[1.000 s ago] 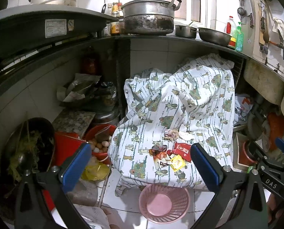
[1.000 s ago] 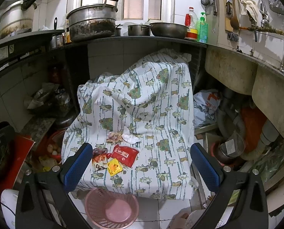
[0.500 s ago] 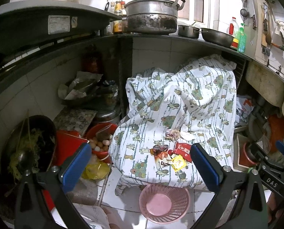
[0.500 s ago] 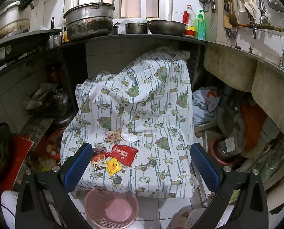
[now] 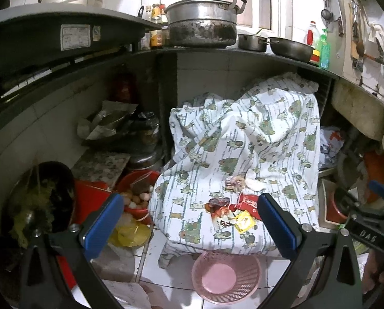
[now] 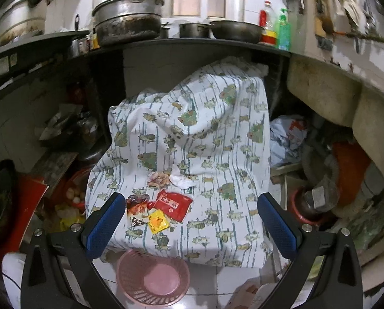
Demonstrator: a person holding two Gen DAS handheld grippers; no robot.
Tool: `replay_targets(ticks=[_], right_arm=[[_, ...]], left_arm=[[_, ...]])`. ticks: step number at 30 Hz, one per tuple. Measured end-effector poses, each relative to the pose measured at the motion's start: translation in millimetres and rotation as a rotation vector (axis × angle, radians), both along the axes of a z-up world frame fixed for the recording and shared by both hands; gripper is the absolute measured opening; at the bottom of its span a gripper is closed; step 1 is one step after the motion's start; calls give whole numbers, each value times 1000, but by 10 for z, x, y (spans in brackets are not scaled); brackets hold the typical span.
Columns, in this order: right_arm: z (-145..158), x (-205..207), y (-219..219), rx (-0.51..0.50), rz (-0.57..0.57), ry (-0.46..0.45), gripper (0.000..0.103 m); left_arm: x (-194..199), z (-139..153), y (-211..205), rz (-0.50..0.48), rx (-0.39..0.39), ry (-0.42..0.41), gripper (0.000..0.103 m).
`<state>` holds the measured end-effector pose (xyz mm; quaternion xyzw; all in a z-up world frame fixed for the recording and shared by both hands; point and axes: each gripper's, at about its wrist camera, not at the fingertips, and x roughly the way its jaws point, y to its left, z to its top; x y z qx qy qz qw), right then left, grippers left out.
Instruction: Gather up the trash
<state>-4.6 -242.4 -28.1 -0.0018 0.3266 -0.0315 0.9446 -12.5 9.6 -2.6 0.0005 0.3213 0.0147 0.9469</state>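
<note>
Several wrappers lie on a fish-print cloth [image 6: 192, 134] over a low stool: a red packet [image 6: 172, 204] [image 5: 246, 202], a yellow sachet [image 6: 158, 221] [image 5: 244, 221], a dark reddish wrapper [image 6: 136, 202] [image 5: 216, 204], a crumpled pale wrapper [image 6: 159, 179] [image 5: 233, 182] and a white scrap [image 6: 183, 181]. A pink mesh basket [image 6: 153, 276] [image 5: 226, 278] stands empty on the floor in front. My left gripper [image 5: 189, 224] and right gripper [image 6: 189, 224] are both open and empty, held back above the basket. The right gripper also shows at the left view's right edge [image 5: 367, 231].
Left of the stool are a red bowl of eggs [image 5: 138, 193], a yellow bag [image 5: 130, 234], a dark wok of greens [image 5: 37, 200] and jars. Right are pipes, a plastic bag [image 6: 287, 136] and a sink [image 6: 326, 97]. A countertop with pots [image 6: 127, 23] overhangs.
Both views have shifted slightly; the cloth and wrappers sit a little lower and closer in the frames. Both grippers remain open and the trash has not moved.
</note>
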Motion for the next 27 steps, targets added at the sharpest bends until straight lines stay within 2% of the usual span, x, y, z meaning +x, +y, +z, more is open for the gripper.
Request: replay_targets(ticks=[6, 11, 27], right_arm=[[-47, -22, 18, 16, -10, 3, 103], [-95, -13, 60, 3, 0, 19, 103], [-19, -82, 90, -4, 5, -5, 103]], left_arm=[[37, -24, 57, 26, -12, 9, 103], [34, -38, 65, 4, -15, 1, 103], [-11, 23, 86, 31, -16, -31, 103]])
